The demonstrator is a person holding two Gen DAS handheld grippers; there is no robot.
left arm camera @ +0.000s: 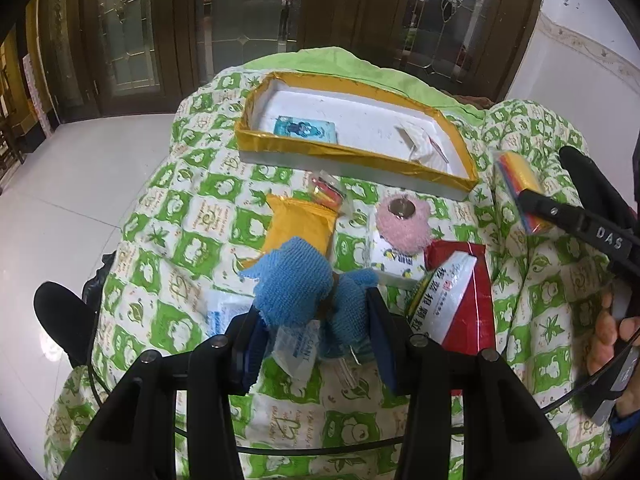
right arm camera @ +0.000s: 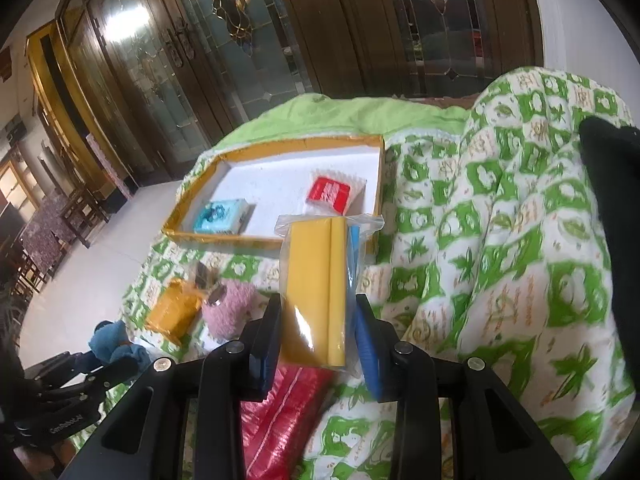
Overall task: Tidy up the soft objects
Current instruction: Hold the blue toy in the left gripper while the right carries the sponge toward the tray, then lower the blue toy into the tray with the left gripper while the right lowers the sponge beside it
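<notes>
Green-patterned quilt [left arm camera: 168, 216] bearing a yellow-rimmed tray [left arm camera: 352, 154] at 12 o'clock: left gripper [left arm camera: 316, 320] pinches a blue cloth [left arm camera: 296, 280], right gripper [right arm camera: 316, 332] clamps a bagged yellow pack [right arm camera: 316, 288]; each should clear the rim before release.

- Blue towel [left arm camera: 296, 284]: fuzzy, bunched, nearest of all to the yellow-rimmed tray [left arm camera: 256, 136].
- Yellow cloth pack [right arm camera: 316, 292]: clear bag, upright, before the tray's right end.
- Pink fluffy roll [left arm camera: 403, 222]: lies just before the tray.
- Orange packet [left arm camera: 298, 226]: left of the roll.
</notes>
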